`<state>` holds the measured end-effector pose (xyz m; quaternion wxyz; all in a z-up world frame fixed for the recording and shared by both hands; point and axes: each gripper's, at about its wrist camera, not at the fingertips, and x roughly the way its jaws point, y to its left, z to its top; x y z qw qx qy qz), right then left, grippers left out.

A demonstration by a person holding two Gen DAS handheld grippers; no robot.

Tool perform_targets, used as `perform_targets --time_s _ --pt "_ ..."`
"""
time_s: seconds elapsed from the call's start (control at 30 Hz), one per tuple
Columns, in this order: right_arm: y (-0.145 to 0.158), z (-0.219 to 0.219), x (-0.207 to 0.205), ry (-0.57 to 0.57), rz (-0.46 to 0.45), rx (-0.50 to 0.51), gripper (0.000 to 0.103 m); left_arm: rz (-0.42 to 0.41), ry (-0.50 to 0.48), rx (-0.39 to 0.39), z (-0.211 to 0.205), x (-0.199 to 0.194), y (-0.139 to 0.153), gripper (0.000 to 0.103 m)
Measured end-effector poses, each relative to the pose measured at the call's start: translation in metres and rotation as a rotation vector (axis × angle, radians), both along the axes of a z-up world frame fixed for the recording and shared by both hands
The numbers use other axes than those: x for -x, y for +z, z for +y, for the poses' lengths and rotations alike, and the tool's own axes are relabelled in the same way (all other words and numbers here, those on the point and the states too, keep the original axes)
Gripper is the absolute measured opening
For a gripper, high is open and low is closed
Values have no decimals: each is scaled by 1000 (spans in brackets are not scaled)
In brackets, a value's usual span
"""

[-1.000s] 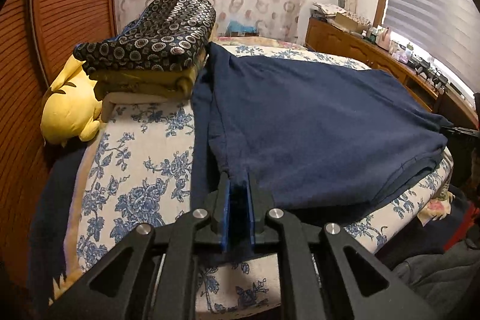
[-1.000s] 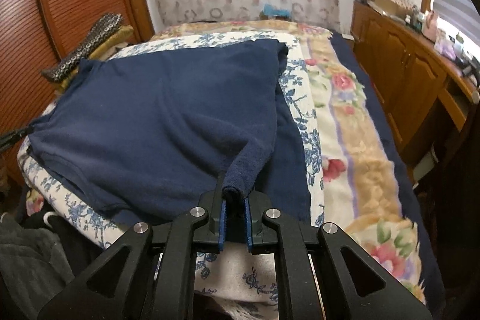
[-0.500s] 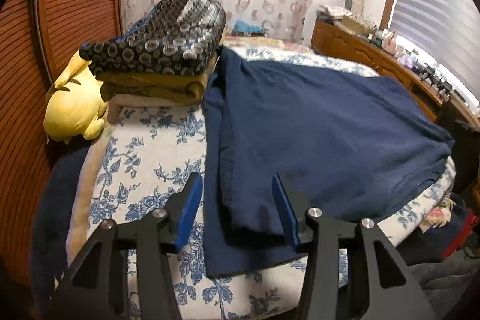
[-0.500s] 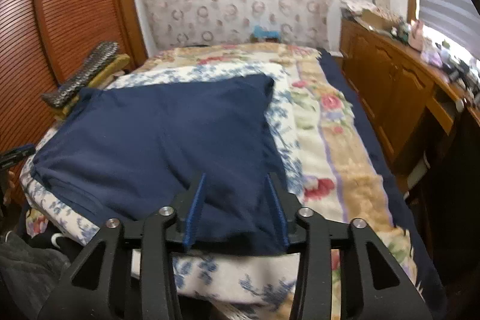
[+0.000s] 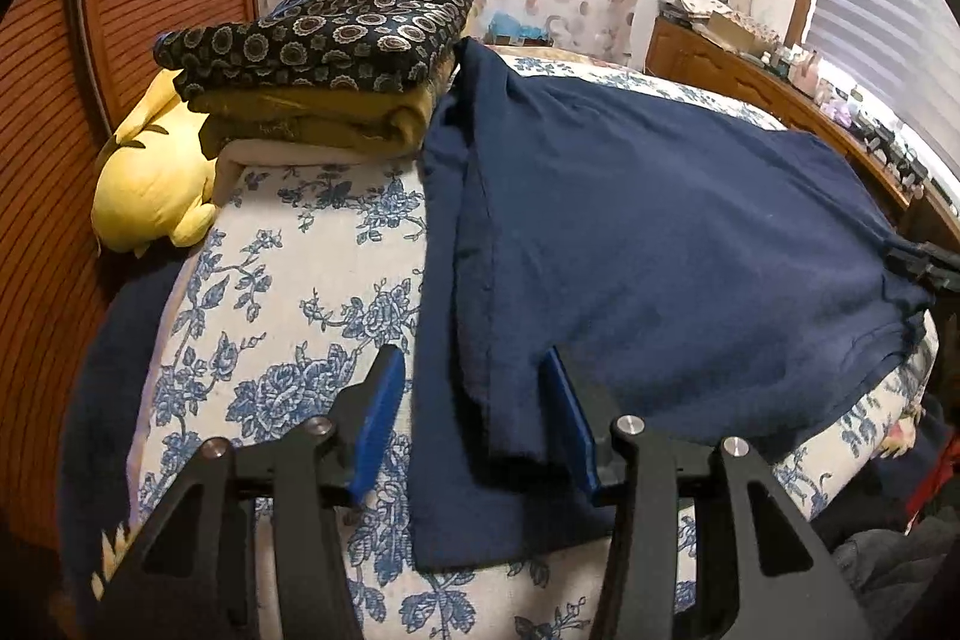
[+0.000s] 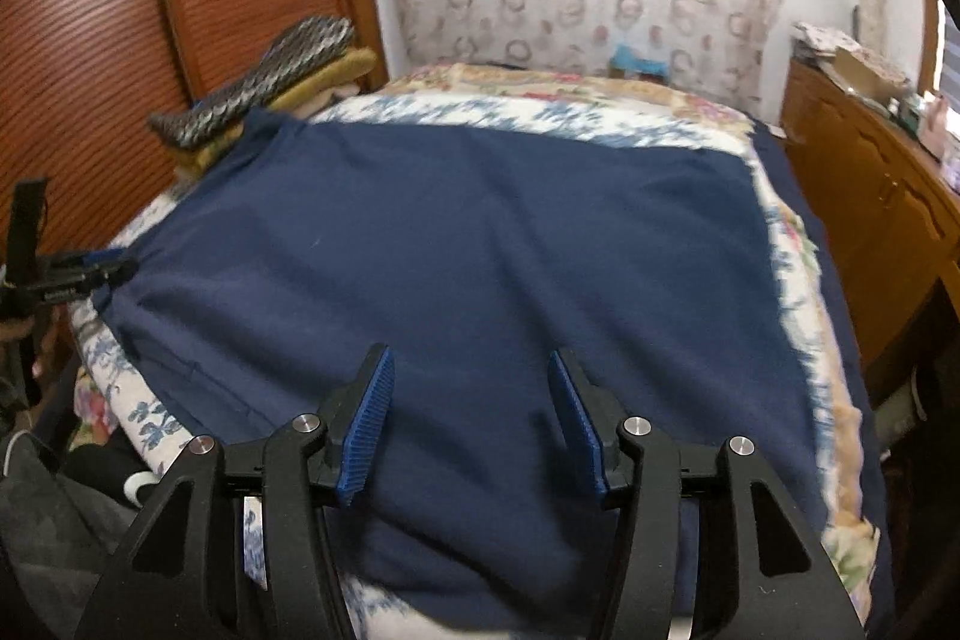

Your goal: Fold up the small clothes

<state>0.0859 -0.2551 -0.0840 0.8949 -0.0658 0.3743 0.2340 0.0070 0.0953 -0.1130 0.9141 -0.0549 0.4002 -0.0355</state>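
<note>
A navy garment [image 6: 456, 250] lies spread flat across the floral bed cover [image 5: 288, 292], its left side doubled over, folded clothes [image 5: 324, 58] stacked at the far left. Smoothing the layers and squaring the edges before the next fold looks wise. Both claws tilt downward over the near hem: the left claw [image 5: 474, 418] and right claw [image 6: 474, 424] have just been opening, jaws parted, holding nothing.
</note>
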Motion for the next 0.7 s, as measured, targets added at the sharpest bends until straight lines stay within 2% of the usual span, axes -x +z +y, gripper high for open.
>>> perform_targets --time_s 0.17,0.33,0.37,0.43,0.57,0.7 --pt "-23 16 -4 -11 23 51 55 -7 11 22 2 1 -1 48" --pt "-30 16 3 -22 -17 48 61 -26 19 26 3 5 -2 48" --pt "-31 16 4 -23 -25 49 61 -29 19 24 2 5 -2 44" --pt "-32 15 7 -26 -45 46 62 -36 12 29 2 5 -2 26" --pt "-34 16 7 -36 -56 38 63 -24 -16 60 -1 3 -1 8" --pt "-34 16 8 -32 -55 36 63 -17 -23 96 -1 0 5 3"
